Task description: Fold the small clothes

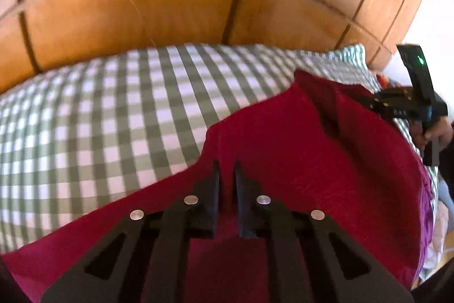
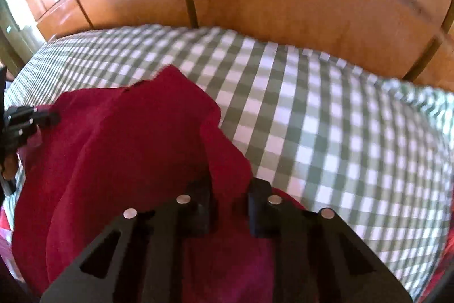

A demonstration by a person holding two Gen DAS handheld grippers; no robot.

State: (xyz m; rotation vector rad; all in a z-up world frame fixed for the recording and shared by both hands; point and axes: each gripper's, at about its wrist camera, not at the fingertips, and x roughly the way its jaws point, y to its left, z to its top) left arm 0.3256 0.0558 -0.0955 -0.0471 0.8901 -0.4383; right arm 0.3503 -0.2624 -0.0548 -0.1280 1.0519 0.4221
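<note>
A dark red garment (image 1: 298,161) lies rumpled on a green-and-white checked cover (image 1: 113,118). In the left wrist view my left gripper (image 1: 227,169) is shut on the garment's near left edge, with red cloth pinched in the narrow gap between its fingers. The right gripper (image 1: 374,102) bites the garment's far right side. In the right wrist view my right gripper (image 2: 231,189) is shut on a raised fold of the red garment (image 2: 127,146). The left gripper (image 2: 55,117) grips the cloth at the far left.
Glossy wooden panels (image 1: 142,13) rise right behind the checked cover (image 2: 326,118). A hand (image 1: 439,129) holds the right gripper's handle. Purple cloth (image 1: 427,203) shows under the garment's right edge.
</note>
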